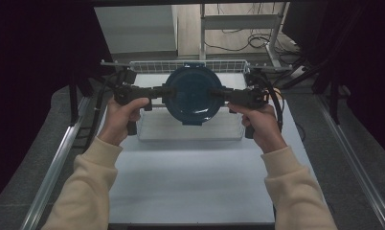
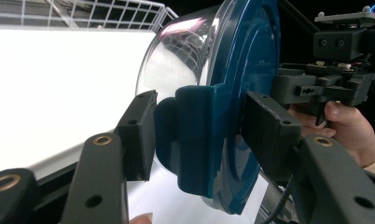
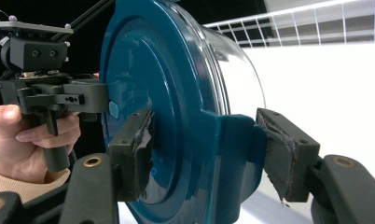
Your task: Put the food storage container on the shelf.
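My left claw (image 2: 195,135) is closed on the left clip-tab of the round glass container with the teal lid (image 1: 192,95); its pads bear on the tab from both sides. My right claw (image 3: 209,154) is clamped on the opposite tab in the same manner. In the gripper views the lid faces one pad and the clear bowl the other, and in the high view the container hangs between the two claws, lid up, above the white wire basket (image 1: 190,129) at the far end of the bench (image 1: 190,187).

Judgement on the step in hand: this is a two-handed carry, so both hands should travel together and keep level. Any pull apart or twist would load the tabs and could pop a latch or let the bowl slip. Grip pressure should remain even, and the container should clear the basket rim before any sideways travel.

Markings: no brand, label or legible writing is found on the lid, bowl, basket or claws.
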Demonstrator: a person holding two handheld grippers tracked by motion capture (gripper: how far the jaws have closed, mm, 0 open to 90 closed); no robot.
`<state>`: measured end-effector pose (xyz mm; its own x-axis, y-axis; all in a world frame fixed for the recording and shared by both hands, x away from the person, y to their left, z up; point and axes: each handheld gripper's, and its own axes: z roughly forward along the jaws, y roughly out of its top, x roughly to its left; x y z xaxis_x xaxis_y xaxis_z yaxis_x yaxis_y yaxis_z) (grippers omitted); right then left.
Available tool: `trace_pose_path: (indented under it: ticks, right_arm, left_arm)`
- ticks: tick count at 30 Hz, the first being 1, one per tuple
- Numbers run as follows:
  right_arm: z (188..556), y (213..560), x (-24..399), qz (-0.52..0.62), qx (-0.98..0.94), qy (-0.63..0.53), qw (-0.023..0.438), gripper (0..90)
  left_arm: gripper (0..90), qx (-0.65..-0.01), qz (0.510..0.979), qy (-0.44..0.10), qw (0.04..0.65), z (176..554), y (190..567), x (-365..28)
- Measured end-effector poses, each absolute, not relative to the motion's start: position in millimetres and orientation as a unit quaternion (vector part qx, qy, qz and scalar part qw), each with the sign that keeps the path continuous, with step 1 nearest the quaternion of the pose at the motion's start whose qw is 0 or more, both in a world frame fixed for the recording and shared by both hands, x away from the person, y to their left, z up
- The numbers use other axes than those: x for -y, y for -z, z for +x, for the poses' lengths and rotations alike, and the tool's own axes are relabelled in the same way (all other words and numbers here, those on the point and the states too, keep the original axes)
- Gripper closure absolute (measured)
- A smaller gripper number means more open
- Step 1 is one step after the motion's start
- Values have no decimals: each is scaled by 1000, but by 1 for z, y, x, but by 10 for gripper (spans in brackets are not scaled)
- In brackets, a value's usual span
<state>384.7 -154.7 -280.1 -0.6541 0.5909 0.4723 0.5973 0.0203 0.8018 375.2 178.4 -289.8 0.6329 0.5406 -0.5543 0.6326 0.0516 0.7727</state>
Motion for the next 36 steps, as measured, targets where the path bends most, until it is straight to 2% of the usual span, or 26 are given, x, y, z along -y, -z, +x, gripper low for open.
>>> trace_pose_path:
  ticks: [14, 26, 36]
  right_arm:
    - [435, 270, 145, -430, 714, 552, 18, 393]
    - [475, 292, 143, -457, 720, 521, 42, 388]
    - [487, 302, 145, -503, 684, 525, 62, 384]
  left_arm:
    - [467, -445, 677, 49, 583, 422, 287, -186]
    - [458, -476, 678, 88, 554, 460, 316, -185]
    - [462, -508, 638, 116, 566, 475, 325, -184]
